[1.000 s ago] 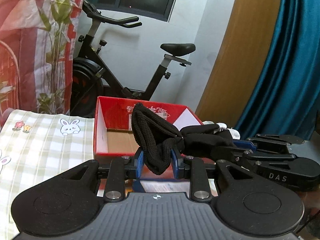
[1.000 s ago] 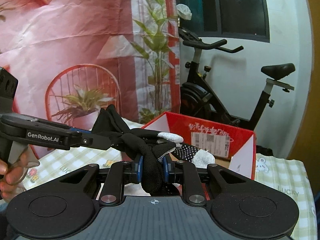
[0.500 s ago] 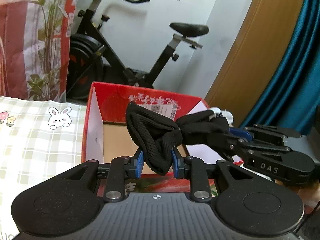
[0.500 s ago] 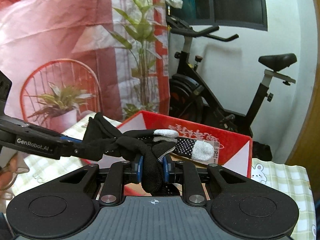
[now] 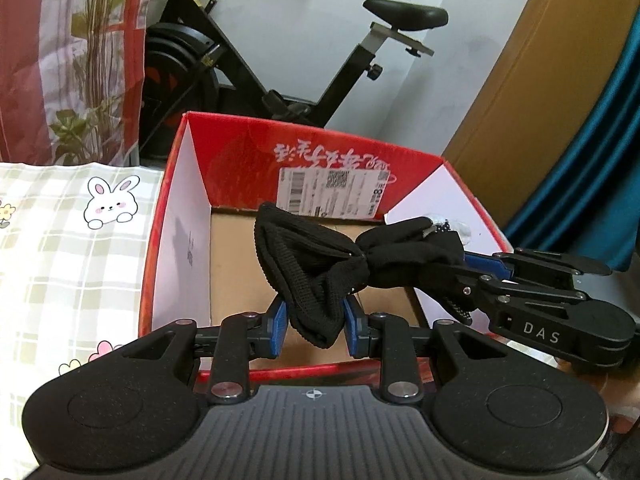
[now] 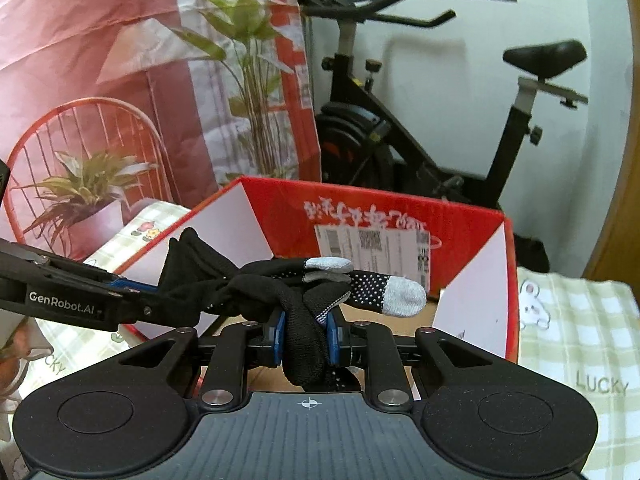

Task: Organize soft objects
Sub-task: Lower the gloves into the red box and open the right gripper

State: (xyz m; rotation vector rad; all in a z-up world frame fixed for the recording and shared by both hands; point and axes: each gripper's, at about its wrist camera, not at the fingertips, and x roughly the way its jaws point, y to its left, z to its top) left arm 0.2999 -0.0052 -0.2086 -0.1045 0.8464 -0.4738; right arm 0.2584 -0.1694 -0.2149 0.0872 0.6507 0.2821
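A lived-in room at home, by the look of it: an exercise bike point(image 6: 420, 128) against the white wall, a teal curtain point(image 5: 592, 184), a plant-printed hanging point(image 6: 140, 80), and a bunny-patterned checked tablecloth point(image 5: 60, 240) under a red cardboard box point(image 5: 320, 160)

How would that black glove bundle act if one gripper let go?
Probably floppy: the glove bundle sags between the left gripper and right gripper. Likely light, and the dotted palm should resist slipping. It would probably dangle over the red box.
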